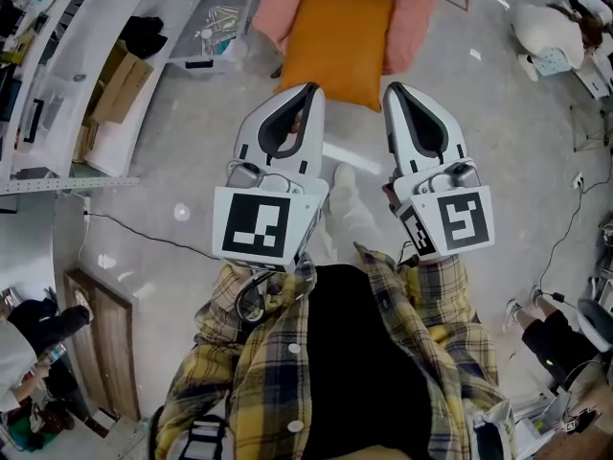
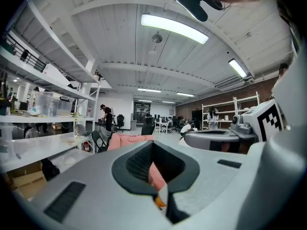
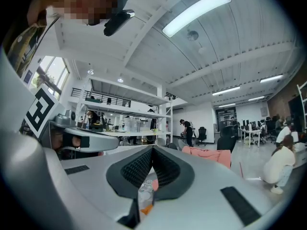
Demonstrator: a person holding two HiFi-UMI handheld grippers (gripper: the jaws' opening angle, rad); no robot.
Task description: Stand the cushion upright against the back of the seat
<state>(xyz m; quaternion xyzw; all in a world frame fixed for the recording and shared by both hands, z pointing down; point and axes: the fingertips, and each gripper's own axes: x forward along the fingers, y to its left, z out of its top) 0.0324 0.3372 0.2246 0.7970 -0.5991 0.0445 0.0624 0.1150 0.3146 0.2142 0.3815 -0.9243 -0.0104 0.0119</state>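
An orange cushion [image 1: 337, 44] lies flat on a pink seat [image 1: 414, 3] at the top middle of the head view, its near edge hanging over the seat's front. My left gripper [image 1: 308, 90] and right gripper [image 1: 391, 88] are side by side, both shut and empty, tips pointing at the cushion's near edge, short of it. In the left gripper view the shut gripper [image 2: 153, 143] hides most of the pink seat [image 2: 128, 139]; a sliver of orange cushion [image 2: 159, 203] shows through the gap. In the right gripper view the shut gripper [image 3: 152, 149] has the pink seat [image 3: 207, 155] just to its right.
White shelving [image 1: 84, 75] with a cardboard box [image 1: 122, 88] and a clear bin [image 1: 218, 25] runs along the left. A black cable [image 1: 144, 233] crosses the glossy floor. A person in white crouches at the right [image 1: 554, 29]. Office chairs and more shelves [image 2: 225, 110] stand farther back.
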